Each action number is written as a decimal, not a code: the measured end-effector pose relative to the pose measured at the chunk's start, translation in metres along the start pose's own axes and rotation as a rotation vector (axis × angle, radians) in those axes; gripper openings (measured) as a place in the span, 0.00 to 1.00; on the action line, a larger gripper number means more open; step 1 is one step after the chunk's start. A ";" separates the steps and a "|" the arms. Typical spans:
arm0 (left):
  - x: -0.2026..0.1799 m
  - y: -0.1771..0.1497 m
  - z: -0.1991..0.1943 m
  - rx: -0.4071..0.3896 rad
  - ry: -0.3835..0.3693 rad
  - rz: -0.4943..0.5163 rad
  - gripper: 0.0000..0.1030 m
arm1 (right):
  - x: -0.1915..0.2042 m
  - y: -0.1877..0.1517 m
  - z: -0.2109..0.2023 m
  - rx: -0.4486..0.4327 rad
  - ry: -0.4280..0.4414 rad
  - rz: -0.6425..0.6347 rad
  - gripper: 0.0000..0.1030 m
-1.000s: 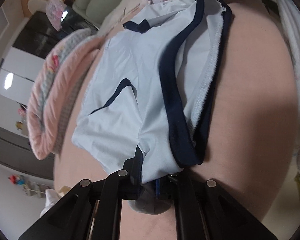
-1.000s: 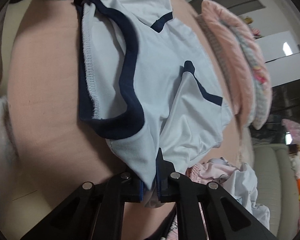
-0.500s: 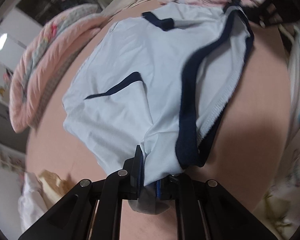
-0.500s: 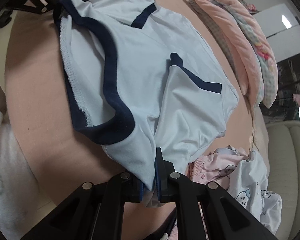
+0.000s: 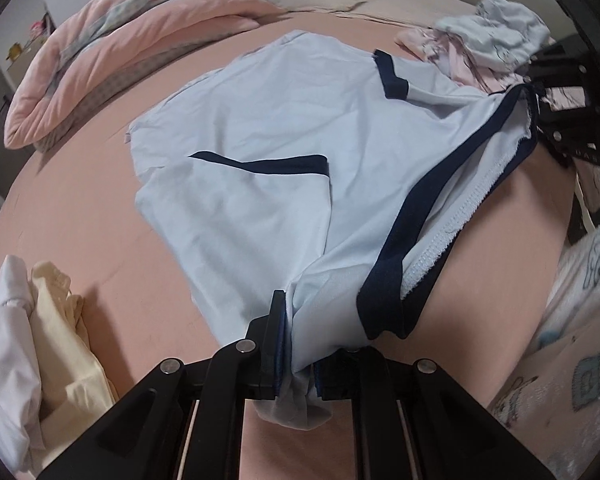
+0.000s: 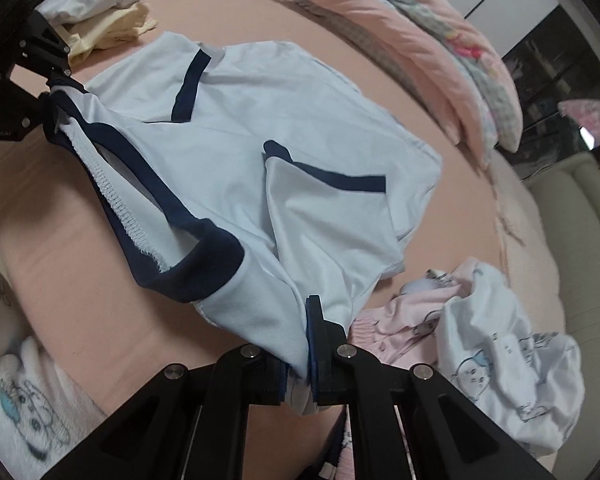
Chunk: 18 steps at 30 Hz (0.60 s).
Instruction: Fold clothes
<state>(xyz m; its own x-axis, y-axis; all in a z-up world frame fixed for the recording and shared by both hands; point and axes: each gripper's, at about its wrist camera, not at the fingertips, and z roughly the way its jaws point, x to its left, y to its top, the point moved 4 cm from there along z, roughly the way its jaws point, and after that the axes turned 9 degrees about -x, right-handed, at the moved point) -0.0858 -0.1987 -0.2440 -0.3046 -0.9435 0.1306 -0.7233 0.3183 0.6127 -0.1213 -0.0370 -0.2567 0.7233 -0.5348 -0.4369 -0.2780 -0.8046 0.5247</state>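
Lying across the pink bed [image 5: 72, 208], the light-blue shirt [image 5: 268, 152] hangs by its shoulders from the left hand-held gripper [image 5: 296, 364] and right hand-held gripper [image 6: 298, 376], both clamped narrow on thin cloth that could slip free if tugged unevenly.

Pink bed [image 5: 80, 216], light blue shirt [image 5: 260, 160] with navy trim spread at centre, folded pink quilt [image 5: 112, 44] along far edge, cream and white clothes [image 5: 40, 344], pink and white printed heap [image 6: 480, 340]
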 end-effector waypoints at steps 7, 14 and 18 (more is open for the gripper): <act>0.008 0.009 -0.010 -0.024 0.024 -0.117 0.09 | -0.011 0.007 0.002 -0.017 -0.039 0.040 0.06; 0.017 0.036 -0.021 -0.056 0.079 -0.098 0.09 | -0.020 0.018 -0.002 -0.018 -0.045 0.026 0.06; 0.036 0.055 -0.025 -0.092 0.062 -0.120 0.09 | -0.039 0.033 -0.001 -0.034 -0.043 0.020 0.06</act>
<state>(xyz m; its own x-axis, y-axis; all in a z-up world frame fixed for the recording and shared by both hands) -0.1215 -0.2175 -0.1861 -0.1782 -0.9791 0.0980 -0.6913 0.1955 0.6956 -0.1582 -0.0421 -0.2218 0.6896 -0.5618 -0.4569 -0.2700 -0.7849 0.5577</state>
